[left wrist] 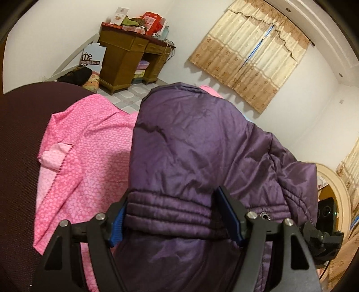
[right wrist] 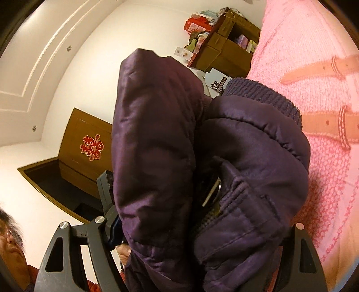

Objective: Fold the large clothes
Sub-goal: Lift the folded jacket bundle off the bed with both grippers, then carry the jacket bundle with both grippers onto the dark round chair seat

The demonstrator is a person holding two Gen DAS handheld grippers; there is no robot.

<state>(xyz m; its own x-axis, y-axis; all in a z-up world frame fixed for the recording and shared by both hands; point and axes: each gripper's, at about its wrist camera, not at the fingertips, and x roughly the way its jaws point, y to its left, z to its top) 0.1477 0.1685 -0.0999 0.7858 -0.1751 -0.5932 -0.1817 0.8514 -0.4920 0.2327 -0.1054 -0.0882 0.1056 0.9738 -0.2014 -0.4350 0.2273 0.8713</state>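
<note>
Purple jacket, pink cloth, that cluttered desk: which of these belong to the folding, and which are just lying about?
Part of the job:
- purple jacket, bunched between both grippers
- left gripper
- right gripper
- pink cloth under the jacket

Just lying about:
- desk with red boxes
- curtains
- door with a red ornament

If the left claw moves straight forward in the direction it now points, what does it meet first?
The purple jacket: its quilted band already lies between the left claw fingers, so it probably meets the jacket immediately.
</note>
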